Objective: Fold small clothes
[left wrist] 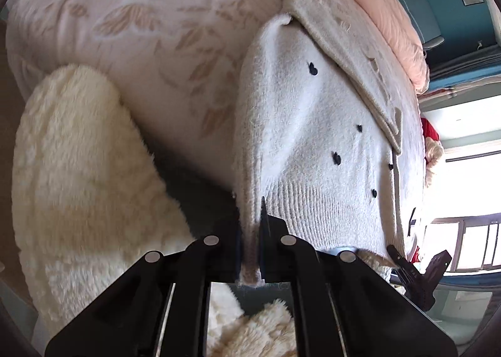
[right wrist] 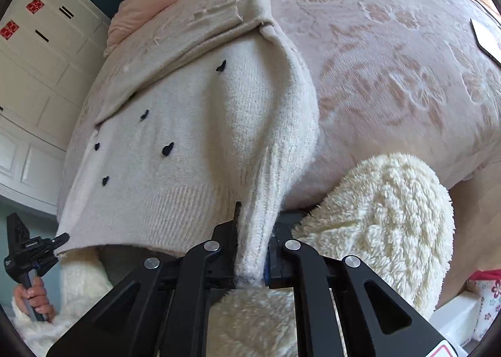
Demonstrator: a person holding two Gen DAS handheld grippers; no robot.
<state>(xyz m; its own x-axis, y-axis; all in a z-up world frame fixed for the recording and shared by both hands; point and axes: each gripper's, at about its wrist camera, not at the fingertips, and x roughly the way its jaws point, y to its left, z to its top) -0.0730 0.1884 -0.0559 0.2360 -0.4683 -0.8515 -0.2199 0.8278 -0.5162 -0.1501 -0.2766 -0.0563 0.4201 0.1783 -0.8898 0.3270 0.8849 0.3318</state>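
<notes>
The white sweater with small black hearts lies on the pink bed. The left tool clenches one hem corner; the right tool grips the other, seemingly lifted slightly.

Pink floral bed, white cabinets, bright window.

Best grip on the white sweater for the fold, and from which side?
The ribbed hem corners, from the near bed edge. The sweater lies flat, hem toward the person; left gripper and right gripper each pinch a corner there, the cloth bunching between the fingers.
</notes>
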